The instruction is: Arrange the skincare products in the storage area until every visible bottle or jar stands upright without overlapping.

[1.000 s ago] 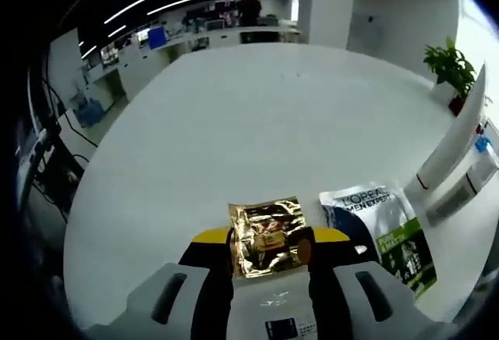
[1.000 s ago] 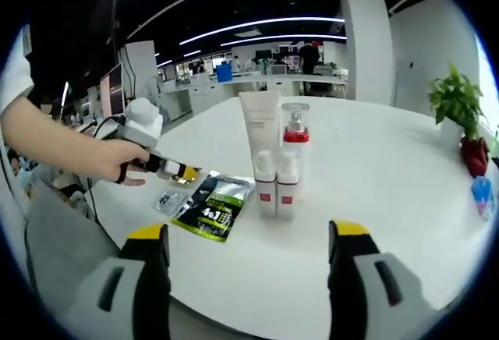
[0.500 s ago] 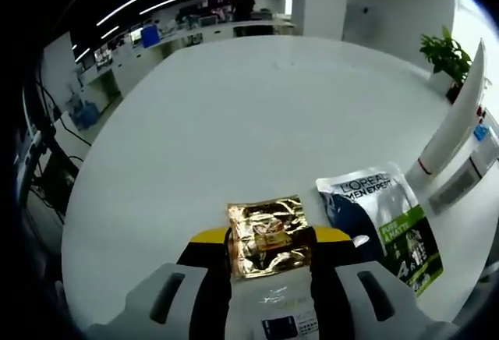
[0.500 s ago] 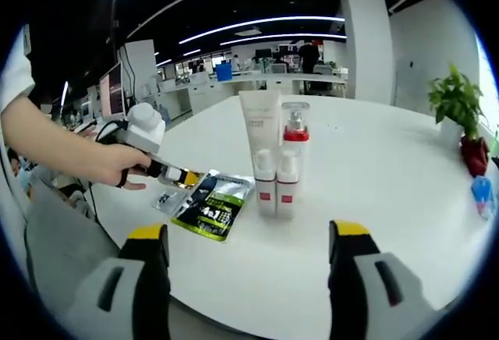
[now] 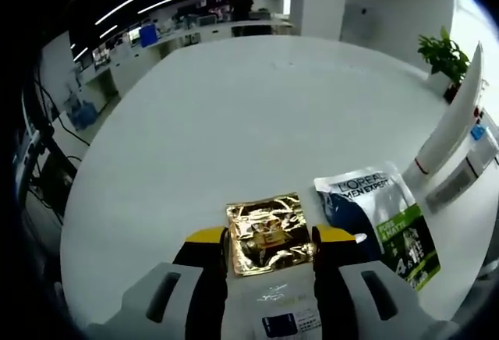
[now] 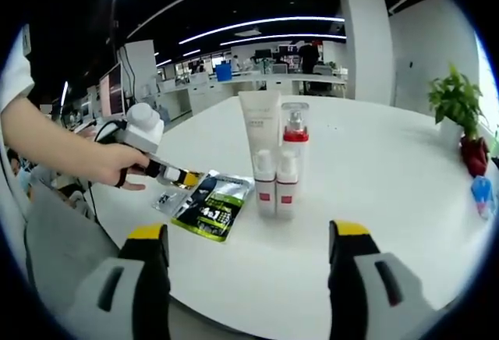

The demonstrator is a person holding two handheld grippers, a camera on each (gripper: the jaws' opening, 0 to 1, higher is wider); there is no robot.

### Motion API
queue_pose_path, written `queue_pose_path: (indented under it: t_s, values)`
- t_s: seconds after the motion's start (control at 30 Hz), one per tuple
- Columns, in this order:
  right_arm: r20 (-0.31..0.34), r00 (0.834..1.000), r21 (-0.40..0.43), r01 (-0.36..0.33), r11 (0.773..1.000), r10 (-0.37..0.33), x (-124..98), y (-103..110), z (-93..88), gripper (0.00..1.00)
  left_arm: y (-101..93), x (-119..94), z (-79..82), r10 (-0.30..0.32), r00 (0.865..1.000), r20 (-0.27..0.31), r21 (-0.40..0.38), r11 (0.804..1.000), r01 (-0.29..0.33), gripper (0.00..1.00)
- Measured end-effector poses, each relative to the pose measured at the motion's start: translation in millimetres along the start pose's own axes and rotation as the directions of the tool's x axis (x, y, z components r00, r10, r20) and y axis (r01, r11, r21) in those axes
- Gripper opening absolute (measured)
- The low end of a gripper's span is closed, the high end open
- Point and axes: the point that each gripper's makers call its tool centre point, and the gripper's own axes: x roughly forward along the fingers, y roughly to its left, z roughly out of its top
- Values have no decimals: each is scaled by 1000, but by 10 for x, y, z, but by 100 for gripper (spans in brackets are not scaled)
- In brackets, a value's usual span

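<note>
**A:** How far along is it?

**B:** The tube (image 6: 260, 125) and bottles (image 6: 287, 161) already stand upright together mid-bench (image 6: 390, 176). The sachets are left: the left claw (image 5: 270, 240) pinches the gold sachet (image 5: 267, 233), lying flat at the near edge.

**A:** And the rest?

**B:** The green sachet (image 5: 382, 227) lies flat beside it, long axis running away from the left claw. The right claw (image 6: 245, 239) hangs spread, empty.

Crinkled gold foil sachet (image 5: 268, 233), green-and-white printed sachet (image 5: 386, 227), white table (image 5: 234, 114), red-collared bottle (image 6: 295, 149)
</note>
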Motion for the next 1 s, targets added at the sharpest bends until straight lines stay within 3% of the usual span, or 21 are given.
queue_pose_path:
  t_s: [0.13,0.43,0.63,0.73,1.0]
  values:
    - [3,1000,-5,-3,1000,3,-3,10,6,85,-14,-62,10,-18,1000,8,8,1000,18,41]
    - [7,1000,-28,-29,999,29,-19,73,26,86,-109,-364,42,-136,988,69,60,989,132,48]
    - [17,998,-33,-60,998,61,-42,121,50,89,-193,-670,-33,-252,964,90,156,959,236,62]
    - [22,998,-46,-56,997,58,-55,123,66,92,-230,-822,-85,-301,948,101,158,946,283,70]
    - [29,997,-56,-70,996,72,-106,152,82,92,-317,-1166,-237,-400,909,117,189,907,375,78]
